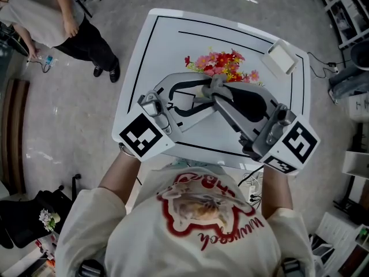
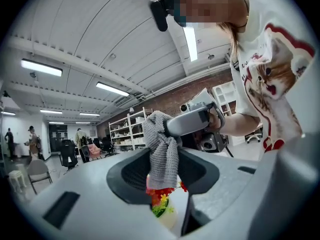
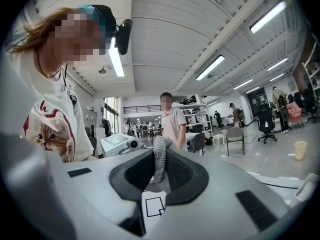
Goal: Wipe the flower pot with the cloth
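Observation:
The flower pot [image 1: 222, 63] with red and pink flowers stands at the far middle of the white table [image 1: 155, 45]. In the left gripper view its pale pot [image 2: 167, 218] shows low between the jaws. A grey knitted cloth [image 1: 217, 85] hangs just in front of the flowers. My right gripper [image 1: 219, 93] comes in from the lower right and is shut on the cloth [image 3: 161, 160]. My left gripper [image 1: 209, 95] reaches in from the left. Its jaws stand apart on either side of the hanging cloth [image 2: 161, 154], and I see no pad pressing on it.
A small white box [image 1: 281, 57] sits at the table's far right corner. A person [image 1: 55, 16] stands on the floor beyond the far left corner. Shelves and cables lie to the right of the table.

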